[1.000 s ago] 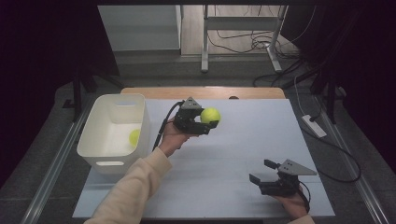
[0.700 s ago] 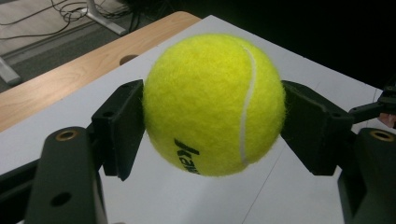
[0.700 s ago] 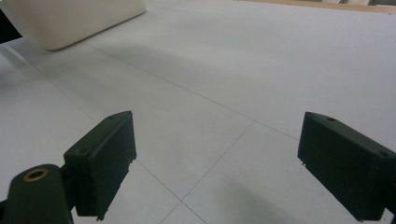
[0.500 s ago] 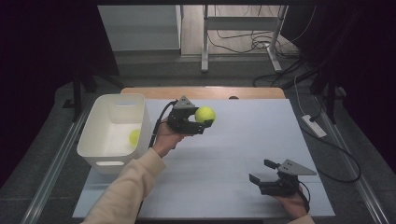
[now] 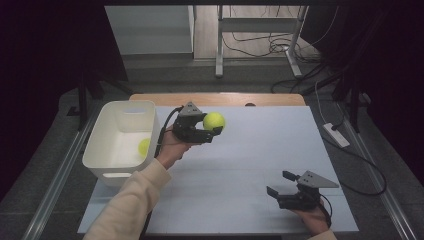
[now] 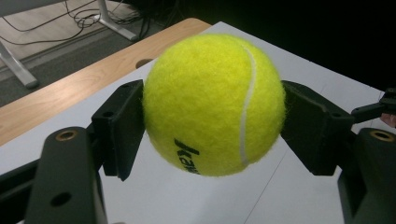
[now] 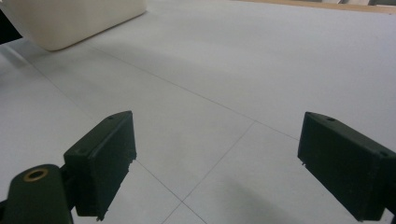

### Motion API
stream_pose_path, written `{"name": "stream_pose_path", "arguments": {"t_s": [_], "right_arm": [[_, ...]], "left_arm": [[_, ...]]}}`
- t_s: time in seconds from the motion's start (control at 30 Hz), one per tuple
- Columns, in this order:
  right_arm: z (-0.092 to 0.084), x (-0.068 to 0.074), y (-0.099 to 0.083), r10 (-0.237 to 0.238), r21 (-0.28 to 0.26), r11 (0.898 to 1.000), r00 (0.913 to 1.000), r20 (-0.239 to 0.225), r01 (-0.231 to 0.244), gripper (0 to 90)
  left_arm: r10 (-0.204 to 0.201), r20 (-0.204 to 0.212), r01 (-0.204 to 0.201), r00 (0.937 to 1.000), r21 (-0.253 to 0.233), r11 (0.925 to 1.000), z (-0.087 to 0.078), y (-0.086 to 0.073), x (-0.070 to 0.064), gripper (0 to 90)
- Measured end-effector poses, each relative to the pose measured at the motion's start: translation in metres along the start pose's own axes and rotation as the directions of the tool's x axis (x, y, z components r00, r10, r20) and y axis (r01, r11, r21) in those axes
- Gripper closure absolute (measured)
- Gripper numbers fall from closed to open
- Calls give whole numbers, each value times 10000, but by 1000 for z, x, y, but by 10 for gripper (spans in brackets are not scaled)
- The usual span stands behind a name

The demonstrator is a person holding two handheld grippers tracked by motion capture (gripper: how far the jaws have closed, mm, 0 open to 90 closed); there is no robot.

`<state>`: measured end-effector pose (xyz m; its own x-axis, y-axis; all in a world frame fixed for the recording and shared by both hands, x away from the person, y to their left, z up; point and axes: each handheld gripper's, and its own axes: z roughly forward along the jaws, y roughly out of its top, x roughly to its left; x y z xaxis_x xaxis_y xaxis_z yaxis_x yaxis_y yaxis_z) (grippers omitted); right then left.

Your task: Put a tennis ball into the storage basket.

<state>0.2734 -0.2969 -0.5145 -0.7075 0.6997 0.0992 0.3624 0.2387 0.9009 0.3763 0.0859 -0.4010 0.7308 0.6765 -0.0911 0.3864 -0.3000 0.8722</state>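
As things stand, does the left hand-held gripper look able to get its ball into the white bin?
Probably yes: the left hand-held gripper holds the tennis ball beside the open-topped white bin, nothing between.

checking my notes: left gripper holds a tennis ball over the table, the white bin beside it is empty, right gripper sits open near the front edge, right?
Not quite: the white bin is not empty. The high view shows a second ball inside it. The rest holds: the left gripper clamps the tennis ball, and the right gripper sits open.

Bin cut off by frame edge; second ball partly hidden.
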Motion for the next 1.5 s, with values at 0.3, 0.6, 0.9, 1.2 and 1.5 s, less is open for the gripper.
{"name": "stream_pose_path", "arguments": {"t_s": [0.3, 0.6, 0.9, 1.2, 1.5], "right_arm": [[0, 0, 0, -20, 4, 10000, 10000, 0, 20, 118], [0, 1, 0, -63, 23, 10000, 10000, 12, 63, 118], [0, 0, 0, -71, 41, 10000, 10000, 23, 71, 118], [0, 1, 0, -105, 32, 9999, 9999, 26, 105, 118], [0, 1, 1, -113, 25, 9999, 9999, 35, 113, 118]], "left_arm": [[-85, -146, 83, 9999, -132, 9999, -10, 0, 4, 275], [-162, -223, 156, 9996, -279, 9995, -18, 0, 8, 275], [-93, -371, 82, 9993, -308, 9995, -27, 1, 11, 275], [-227, -516, 202, 9984, -473, 9987, -41, 1, 16, 275], [-313, -732, 275, 9968, -526, 9982, -52, -1, 23, 275]]}}
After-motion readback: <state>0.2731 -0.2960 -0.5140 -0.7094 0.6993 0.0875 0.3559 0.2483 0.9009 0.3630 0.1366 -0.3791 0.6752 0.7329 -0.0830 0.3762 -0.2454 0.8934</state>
